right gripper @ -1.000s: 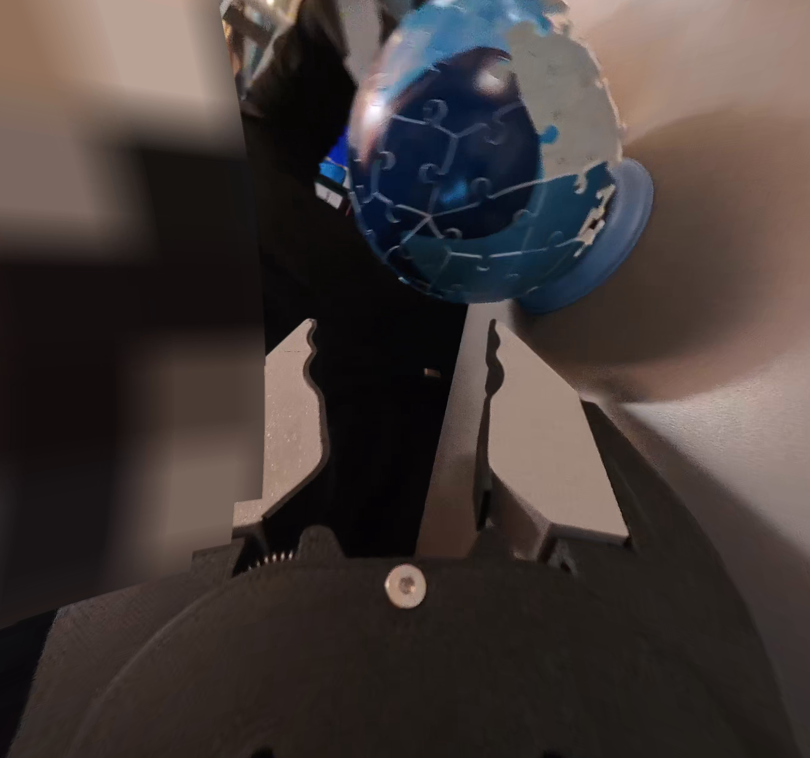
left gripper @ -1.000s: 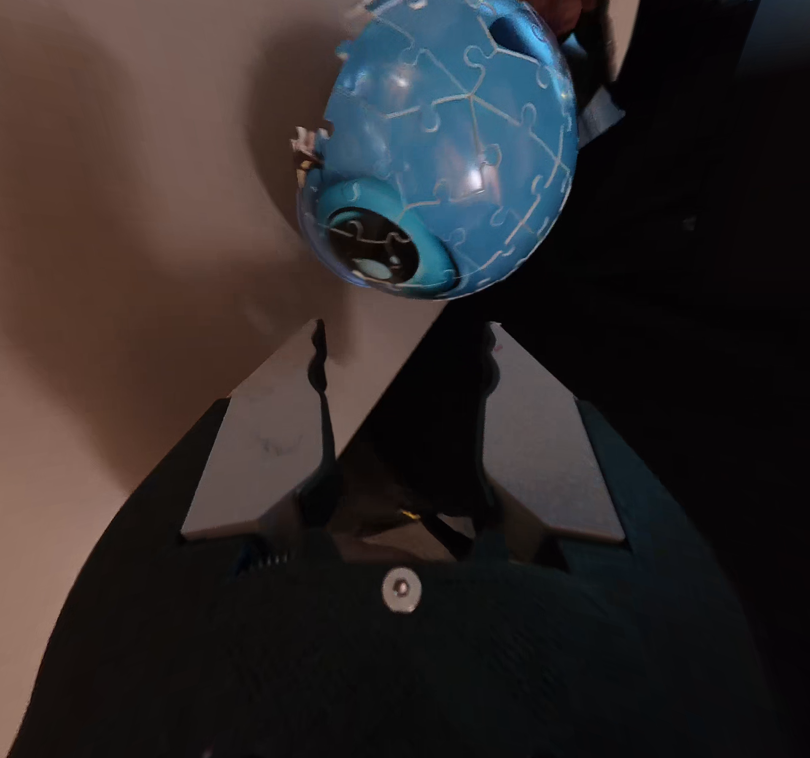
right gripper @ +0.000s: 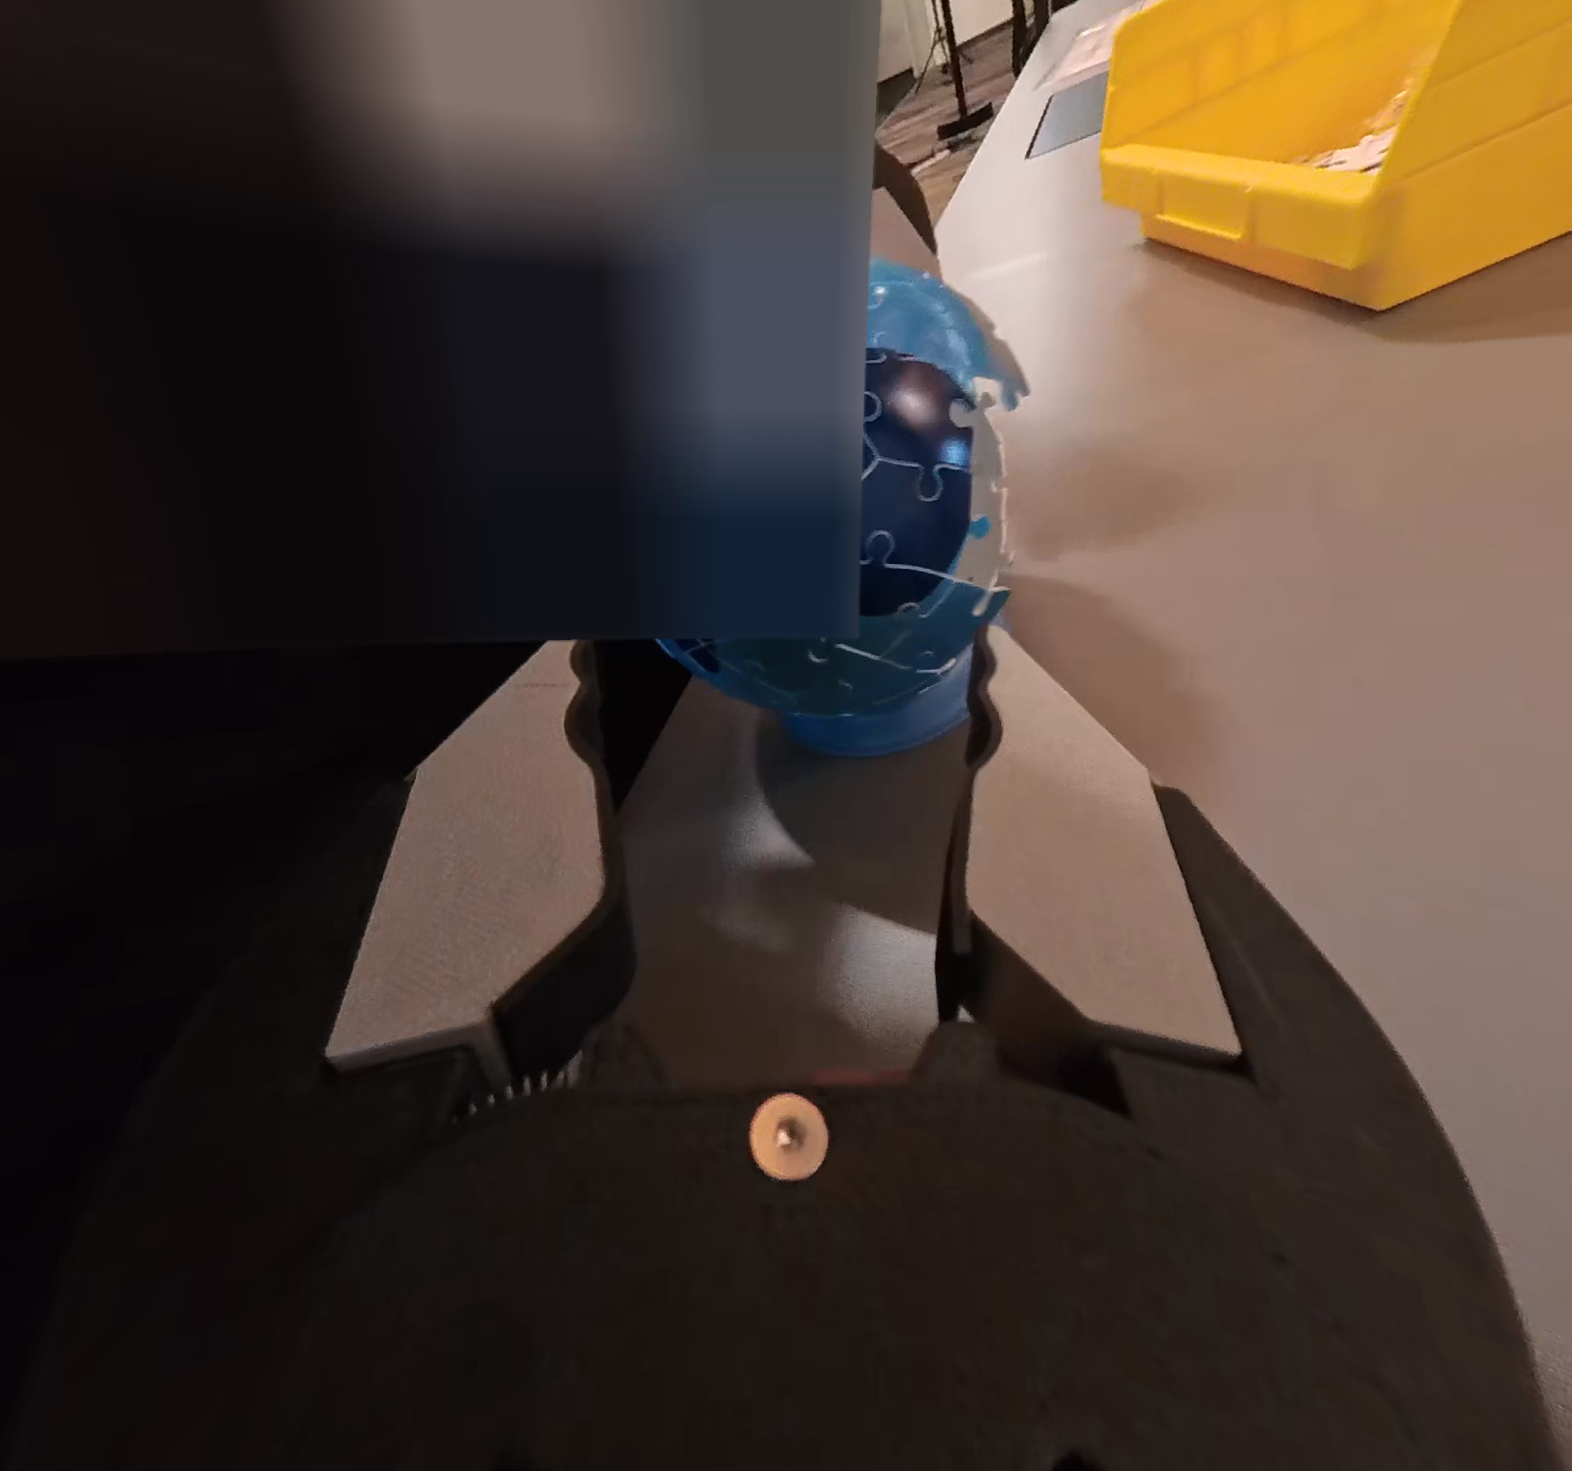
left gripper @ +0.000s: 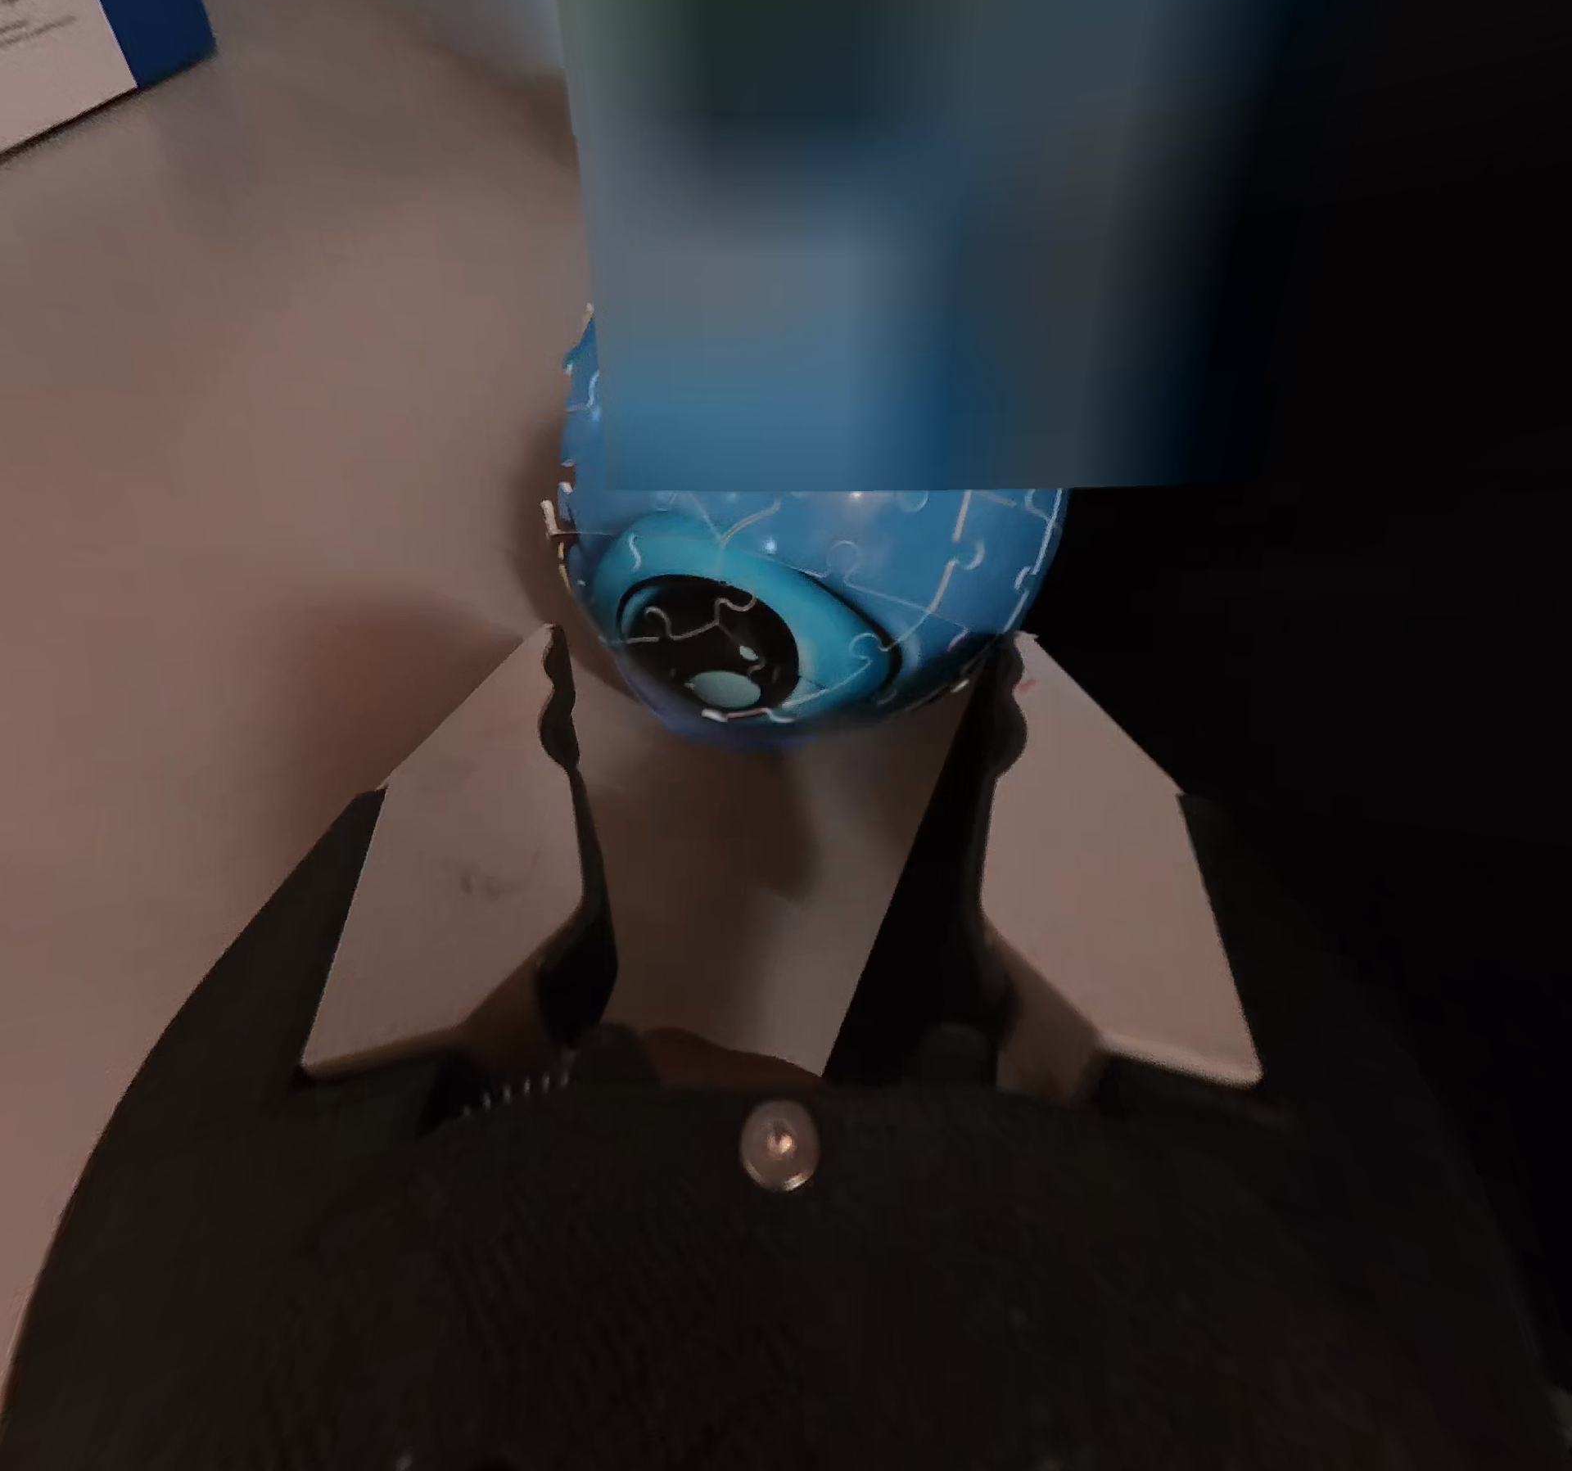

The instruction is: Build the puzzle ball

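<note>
my left fingers (left gripper: 778, 656) are spread wide with nothing between them, and the puzzle ball (left gripper: 817, 580) sits just ahead of their tips, its lower curve dipping toward the gap between the two tips. my right-side tip lies right at the ball's edge; i cannot tell whether it touches. from this side the ball shows a glossy light-blue shell of interlocked curved pieces with pale seam lines, and a round eye design with a black centre and a small pale spot. its left rim is jagged where pieces end in loose tabs.

my right fingers (right gripper: 778, 665) are also parted and hold nothing. here the ball (right gripper: 927, 495) stands just beyond the tips, closer to my right-hand one, resting on a blue ring stand (right gripper: 876, 728) on the smooth grey surface (right gripper: 1276, 580). this side is open: i see the dark, shiny blue hollow inside, with a ragged edge of tabs and some pale grey piece backs along it.

the fingers are flat grey plates with wavy black inner edges. a yellow plastic bin (right gripper: 1361, 112) sits well apart at the far right, and a blue-and-white card (left gripper: 93, 10) lies far left in the left wrist view.
</note>
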### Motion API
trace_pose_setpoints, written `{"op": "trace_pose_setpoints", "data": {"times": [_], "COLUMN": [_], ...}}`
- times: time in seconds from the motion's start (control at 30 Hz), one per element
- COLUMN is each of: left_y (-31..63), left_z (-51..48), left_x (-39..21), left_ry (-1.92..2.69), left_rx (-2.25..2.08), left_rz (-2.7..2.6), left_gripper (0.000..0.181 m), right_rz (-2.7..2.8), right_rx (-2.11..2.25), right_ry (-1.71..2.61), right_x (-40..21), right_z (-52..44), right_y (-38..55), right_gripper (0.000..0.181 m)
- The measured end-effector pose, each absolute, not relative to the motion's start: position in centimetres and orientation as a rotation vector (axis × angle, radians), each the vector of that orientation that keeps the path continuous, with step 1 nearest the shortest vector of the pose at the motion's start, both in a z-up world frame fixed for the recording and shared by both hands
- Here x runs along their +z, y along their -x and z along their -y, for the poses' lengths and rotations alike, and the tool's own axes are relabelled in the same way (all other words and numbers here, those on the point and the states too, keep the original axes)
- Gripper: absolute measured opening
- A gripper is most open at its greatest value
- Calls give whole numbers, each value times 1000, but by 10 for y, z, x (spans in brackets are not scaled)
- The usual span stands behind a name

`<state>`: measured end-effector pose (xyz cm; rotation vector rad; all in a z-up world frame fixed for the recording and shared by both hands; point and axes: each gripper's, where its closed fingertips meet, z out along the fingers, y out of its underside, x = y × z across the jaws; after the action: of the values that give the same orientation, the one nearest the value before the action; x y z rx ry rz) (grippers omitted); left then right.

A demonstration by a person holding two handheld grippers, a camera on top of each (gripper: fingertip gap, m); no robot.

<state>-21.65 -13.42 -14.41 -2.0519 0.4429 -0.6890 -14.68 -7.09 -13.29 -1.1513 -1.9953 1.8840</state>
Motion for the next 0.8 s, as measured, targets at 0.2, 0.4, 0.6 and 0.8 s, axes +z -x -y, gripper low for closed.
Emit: {"op": "trace_pose_setpoints", "data": {"times": [0.2,0.4,0.6,0.8], "left_y": [205,200,199,203], "left_z": [132,127,127,125], "left_x": [-151,-152,-152,-141], "left_ry": [2079,2052,2049,2081], "left_rx": [-630,-612,-550,-632], "left_rz": [-461,-428,-433,-368], "left_gripper": [100,104,103,103], "right_rz": [1964,1906,1866,1839], "right_rx": [1801,1780,1722,1779], "right_ry": [1215,1266,1287,1427], "right_x": [-139,-139,-140,-137], "right_z": [82,84,85,87], "right_y": [153,159,163,169], "right_gripper": [88,96,95,101]}}
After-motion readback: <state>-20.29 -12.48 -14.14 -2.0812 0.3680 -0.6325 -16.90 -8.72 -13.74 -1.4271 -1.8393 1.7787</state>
